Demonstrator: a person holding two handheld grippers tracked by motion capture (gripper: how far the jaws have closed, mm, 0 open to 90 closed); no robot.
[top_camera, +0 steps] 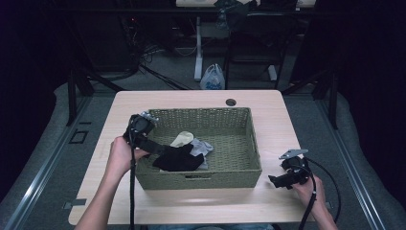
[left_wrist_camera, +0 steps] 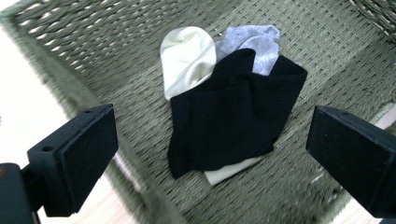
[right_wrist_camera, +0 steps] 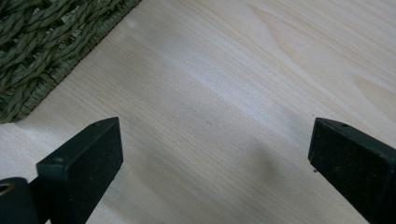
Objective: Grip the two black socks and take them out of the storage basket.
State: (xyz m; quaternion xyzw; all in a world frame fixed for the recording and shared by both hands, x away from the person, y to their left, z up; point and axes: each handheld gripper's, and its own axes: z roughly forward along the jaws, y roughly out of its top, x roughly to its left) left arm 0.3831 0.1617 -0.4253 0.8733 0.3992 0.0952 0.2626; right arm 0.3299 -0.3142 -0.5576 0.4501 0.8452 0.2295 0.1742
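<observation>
A green woven basket stands in the middle of the table. On its floor lies a black sock on top of a cream sock and a grey sock. My left gripper reaches over the basket's left rim, open, with its jaws just short of the pile. In the left gripper view the black sock lies between and beyond the wide-apart jaws of the left gripper, with the cream sock and the grey sock behind it. My right gripper rests open on the table, right of the basket.
The right gripper holds nothing, with bare light wood tabletop between its jaws and the basket's corner at upper left. A cable hole sits near the table's far edge. A white bag and desk legs stand on the floor beyond.
</observation>
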